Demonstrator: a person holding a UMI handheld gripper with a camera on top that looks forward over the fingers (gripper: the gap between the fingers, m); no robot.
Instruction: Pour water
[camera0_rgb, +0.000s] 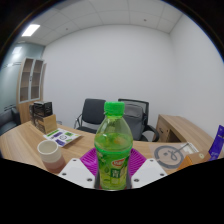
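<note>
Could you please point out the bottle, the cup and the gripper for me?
Bottle (114, 150): gripper view, on its label.
Cup (49, 154): gripper view, on its side wall.
Gripper (114, 170): gripper view, midway between the fingertips, shut on the bottle.

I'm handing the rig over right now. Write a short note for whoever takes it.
Claw: shut on the bottle, pads pressing both sides. The bottle is upright and green, with its cap still on.
Cup: standing on the table, beside the bottle and apart from it.
Done: bottle grasped.
Left: the cap must come off, then bring the bottle over the cup, tilt and pour. Whether the cup holds any water cannot be seen.
</note>
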